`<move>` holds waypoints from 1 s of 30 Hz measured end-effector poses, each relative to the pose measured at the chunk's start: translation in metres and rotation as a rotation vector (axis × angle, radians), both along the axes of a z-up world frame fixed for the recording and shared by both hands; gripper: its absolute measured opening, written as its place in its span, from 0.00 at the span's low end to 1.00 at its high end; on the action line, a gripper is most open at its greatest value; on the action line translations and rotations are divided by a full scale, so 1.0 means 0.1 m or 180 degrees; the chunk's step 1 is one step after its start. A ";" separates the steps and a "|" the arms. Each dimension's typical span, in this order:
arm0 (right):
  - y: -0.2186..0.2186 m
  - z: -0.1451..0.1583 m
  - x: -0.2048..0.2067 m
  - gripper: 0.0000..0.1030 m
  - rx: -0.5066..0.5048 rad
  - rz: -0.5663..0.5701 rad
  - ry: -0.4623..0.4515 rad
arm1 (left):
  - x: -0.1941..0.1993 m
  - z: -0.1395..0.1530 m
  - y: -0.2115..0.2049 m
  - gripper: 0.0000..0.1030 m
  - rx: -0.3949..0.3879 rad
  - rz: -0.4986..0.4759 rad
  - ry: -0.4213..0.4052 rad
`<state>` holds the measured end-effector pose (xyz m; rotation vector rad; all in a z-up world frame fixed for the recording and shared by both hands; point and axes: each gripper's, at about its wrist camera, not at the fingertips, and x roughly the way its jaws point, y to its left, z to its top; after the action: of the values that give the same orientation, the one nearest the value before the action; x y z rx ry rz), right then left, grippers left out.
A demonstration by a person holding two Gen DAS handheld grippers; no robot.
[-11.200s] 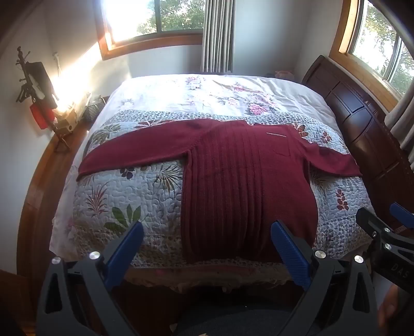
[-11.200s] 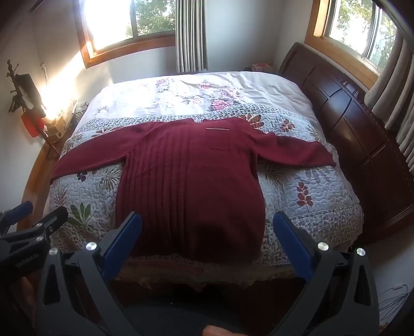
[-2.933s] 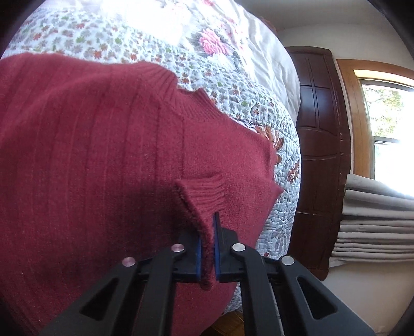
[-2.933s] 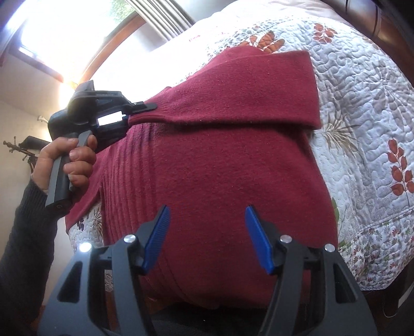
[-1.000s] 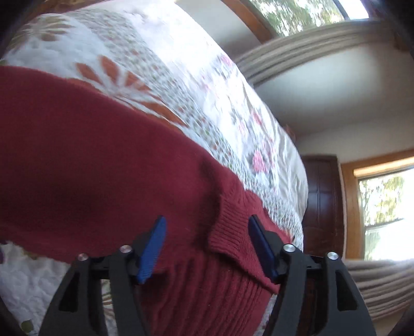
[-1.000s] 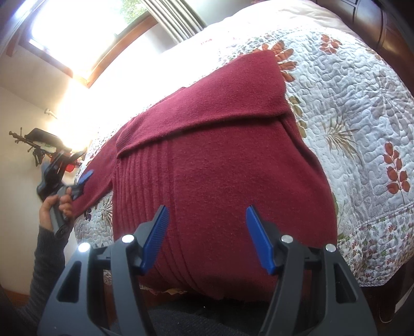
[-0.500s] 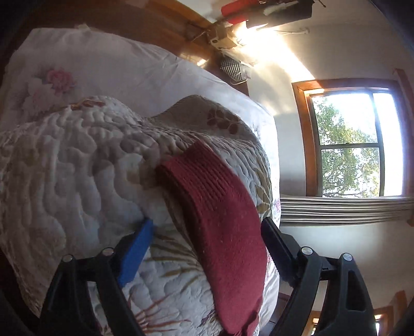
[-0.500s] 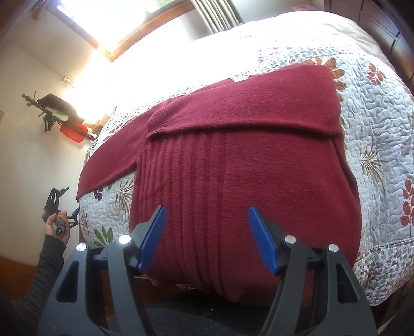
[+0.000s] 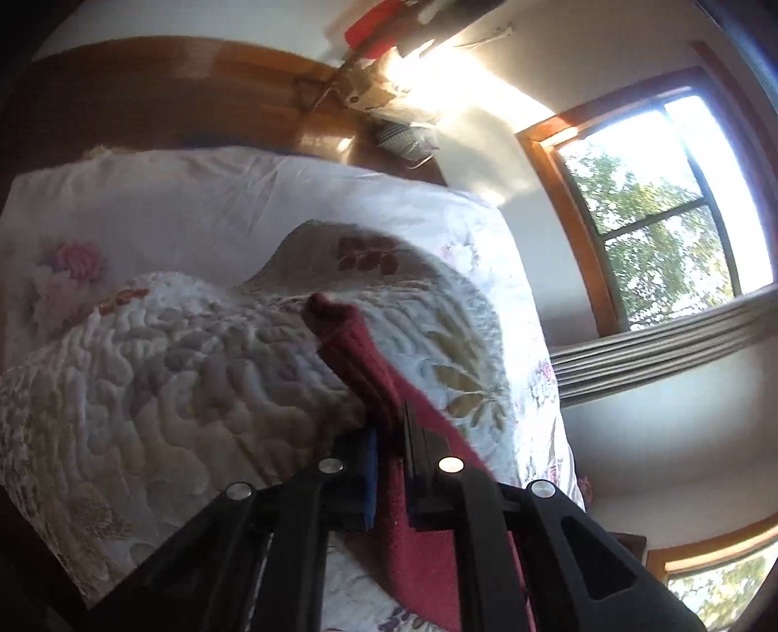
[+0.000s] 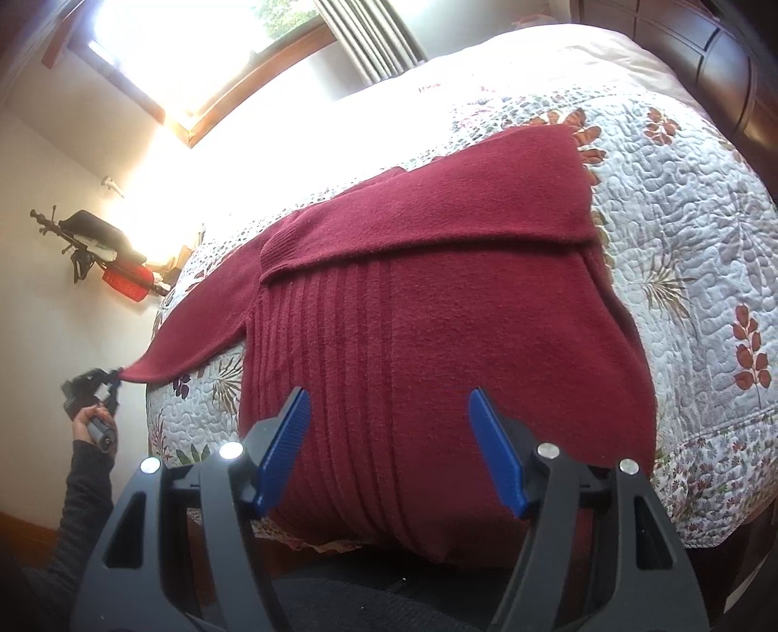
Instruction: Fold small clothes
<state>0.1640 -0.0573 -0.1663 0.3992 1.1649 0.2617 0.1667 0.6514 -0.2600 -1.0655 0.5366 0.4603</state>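
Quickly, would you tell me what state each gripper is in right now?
Left gripper: closed on the sweater's left sleeve cuff.
Right gripper: open, holding nothing, above the sweater's body.

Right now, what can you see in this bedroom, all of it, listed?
sweater: one, dark red, flat on the quilt, one sleeve folded across the chest, the other stretched to the bed's edge
quilt: one, white with leaf print, covering the bed
headboard: one, dark wood, far right
windows: two, wood-framed, trees outside
curtain: one, grey, beside the window
red and black object: one, against the wall
left tongs: black and blue, shut on the sleeve cuff
right tongs: open above the sweater hem
hand: one, dark sleeve, holding the left tongs
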 end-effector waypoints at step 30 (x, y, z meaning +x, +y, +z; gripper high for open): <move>-0.92 -0.31 -0.12 0.69 0.0365 -0.0376 0.0199 | 1.98 -0.19 -4.67 0.08 0.1328 -0.3229 0.0525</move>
<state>0.1517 -0.1496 -0.1968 0.5787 1.1861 0.2147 0.3642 0.1846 -0.2785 -0.2649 0.9905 -0.2417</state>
